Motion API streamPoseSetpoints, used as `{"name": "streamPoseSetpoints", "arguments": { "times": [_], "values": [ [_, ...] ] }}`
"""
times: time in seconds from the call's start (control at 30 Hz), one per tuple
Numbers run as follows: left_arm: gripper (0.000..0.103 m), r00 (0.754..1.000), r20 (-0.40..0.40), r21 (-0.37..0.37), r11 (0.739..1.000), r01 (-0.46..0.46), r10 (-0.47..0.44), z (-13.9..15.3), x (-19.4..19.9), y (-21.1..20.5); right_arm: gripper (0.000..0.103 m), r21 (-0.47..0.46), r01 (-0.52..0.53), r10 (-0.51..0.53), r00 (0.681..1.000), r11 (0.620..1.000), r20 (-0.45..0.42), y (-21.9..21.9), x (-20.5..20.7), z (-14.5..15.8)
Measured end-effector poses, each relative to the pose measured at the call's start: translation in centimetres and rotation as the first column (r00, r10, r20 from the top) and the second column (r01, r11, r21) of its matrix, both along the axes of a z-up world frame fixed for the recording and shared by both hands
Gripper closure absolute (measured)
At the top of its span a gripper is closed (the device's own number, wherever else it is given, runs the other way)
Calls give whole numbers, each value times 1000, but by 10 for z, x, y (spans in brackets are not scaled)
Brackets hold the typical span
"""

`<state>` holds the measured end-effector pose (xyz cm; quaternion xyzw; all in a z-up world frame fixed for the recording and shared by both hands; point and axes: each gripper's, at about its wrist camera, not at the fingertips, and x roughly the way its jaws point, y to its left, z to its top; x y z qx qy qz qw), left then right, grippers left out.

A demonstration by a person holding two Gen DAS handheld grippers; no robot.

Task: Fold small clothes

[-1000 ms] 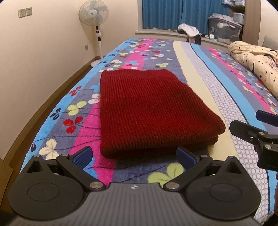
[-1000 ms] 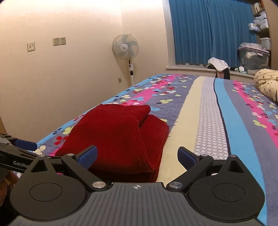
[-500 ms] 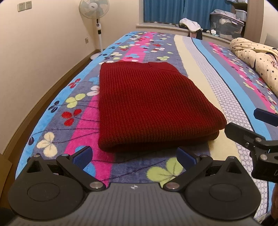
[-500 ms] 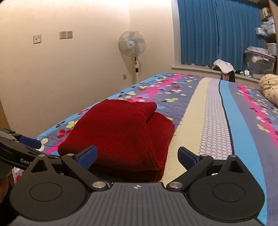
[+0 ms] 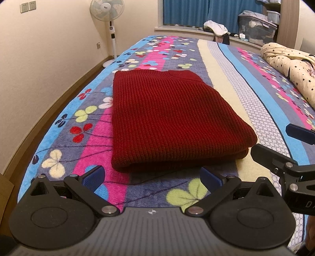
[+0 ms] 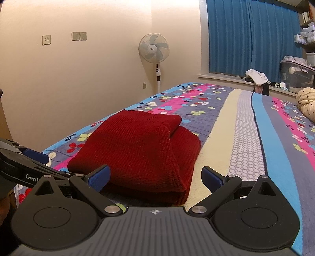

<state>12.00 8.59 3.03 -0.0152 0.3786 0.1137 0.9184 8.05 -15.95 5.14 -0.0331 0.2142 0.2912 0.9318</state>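
Both grippers have backed off a bit, so the folded red sweater now sits farther from them, flat on the bed. Left gripper and right gripper hover near its near edge, jaws wide open, holding and touching nothing.

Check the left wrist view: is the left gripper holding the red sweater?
No, the left gripper is open, short of the folded red sweater.

Folded sweater lies on the bed, fan behind.
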Motion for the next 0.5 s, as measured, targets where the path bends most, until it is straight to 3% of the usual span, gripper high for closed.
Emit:
{"name": "streamPoseSetpoints", "arguments": {
  "times": [0.5],
  "values": [
    [1,1000,-1,-1,1000,-6,6,0,0,2,4,-4,-5,5,1000,1000,5,1,-1,0]
  ]
}}
